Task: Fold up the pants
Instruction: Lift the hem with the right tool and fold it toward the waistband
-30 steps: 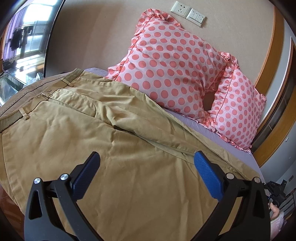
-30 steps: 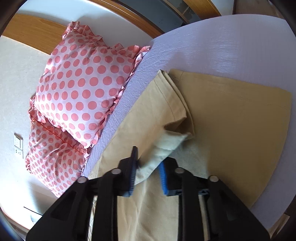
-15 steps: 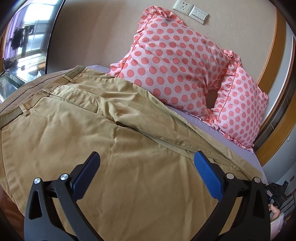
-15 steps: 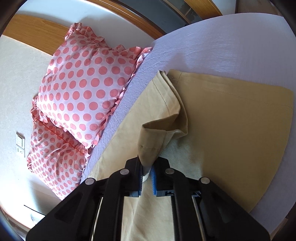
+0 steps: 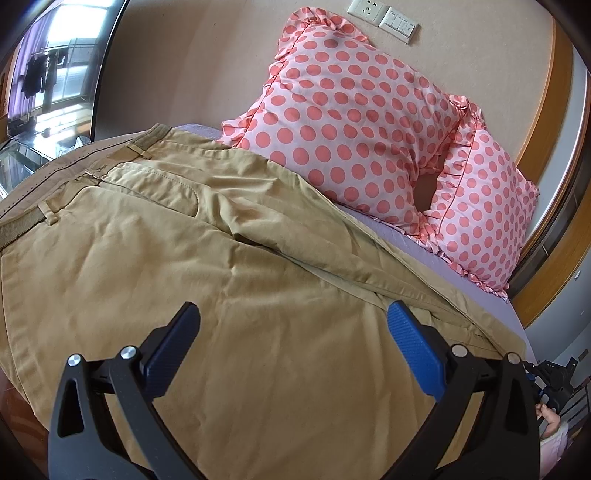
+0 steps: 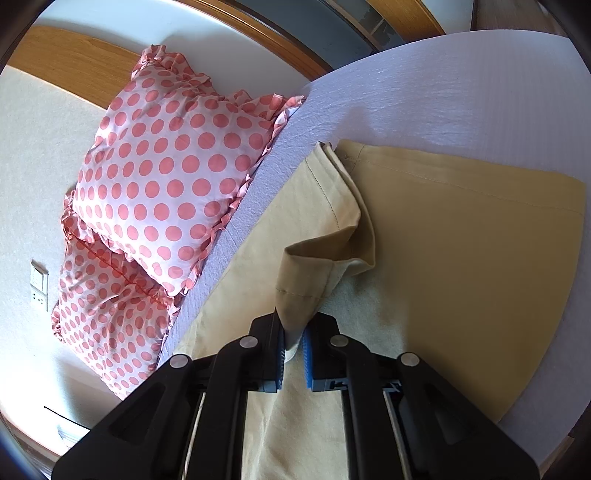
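Since a second ago the right claw (image 6: pixel 293 345) has closed from a loose straddle onto the hem corner of the pants (image 6: pixel 461 258), and that pinched corner now stands up as a narrow cone of cloth between the blue pads; half a second ago the pinch was already made, and the fold has since risen a little higher. In the left wrist view the change is small: the pillows (image 5: pixel 351 122) sit slightly higher toward 12 o'clock and more of the wall socket (image 5: pixel 369 11) is cut by the rim. Going left to right there, the window (image 5: pixel 48 74) lies at 10 o'clock, then the tan waistband with its belt loops (image 5: pixel 48 212) at 9 o'clock, then the seat and legs running on toward 4 o'clock, so the long axis of the pants goes from the waist at the upper left to the hems at the lower right, roughly along the pillow line. The left claw (image 5: pixel 293 347) hangs spread wide over the thigh cloth, both pads clear of each other and holding nothing. The pants lie flat on the lilac bed sheet (image 6: pixel 424 85), just beside the two polka-dot pillows. In the right wrist view, from left: the pillows at 9 o'clock, the strip of sheet, the near leg with its lifted hem, then the other leg lying flat toward 3 o'clock.
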{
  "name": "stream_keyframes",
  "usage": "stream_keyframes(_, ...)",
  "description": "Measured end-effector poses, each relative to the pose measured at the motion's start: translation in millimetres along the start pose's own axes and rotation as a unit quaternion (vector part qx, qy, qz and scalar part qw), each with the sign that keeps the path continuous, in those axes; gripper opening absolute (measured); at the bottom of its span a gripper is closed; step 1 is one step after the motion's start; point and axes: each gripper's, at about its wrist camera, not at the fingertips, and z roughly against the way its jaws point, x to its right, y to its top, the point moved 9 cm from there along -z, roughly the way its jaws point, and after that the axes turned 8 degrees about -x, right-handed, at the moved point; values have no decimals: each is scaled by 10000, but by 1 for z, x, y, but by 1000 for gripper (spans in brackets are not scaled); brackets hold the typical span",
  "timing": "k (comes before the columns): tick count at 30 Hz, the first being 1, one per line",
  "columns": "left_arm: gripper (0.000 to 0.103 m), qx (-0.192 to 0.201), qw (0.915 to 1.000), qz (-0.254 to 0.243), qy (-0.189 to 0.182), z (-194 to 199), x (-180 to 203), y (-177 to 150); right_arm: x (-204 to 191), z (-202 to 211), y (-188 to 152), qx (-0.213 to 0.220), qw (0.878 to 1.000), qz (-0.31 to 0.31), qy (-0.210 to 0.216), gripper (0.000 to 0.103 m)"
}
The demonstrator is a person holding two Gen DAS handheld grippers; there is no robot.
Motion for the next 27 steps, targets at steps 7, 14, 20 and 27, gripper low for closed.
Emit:
stream_keyframes(7,101,-19,10000,16,7,-1,-3,0,0,0,0,-13,10000,3,-41,7)
stream_keyframes(14,101,-28,10000,17,6,-1,-5,-1,0,-1,0,0,10000,6,-71,8)
stream_keyframes(20,101,-23,10000,26,27,-2,-7,-2,-2,0,1,66,9999,121,58,7)
stream_keyframes(27,101,81,9999,13,120,1,-12,6,0,5,2,31,9997,83,248,7)
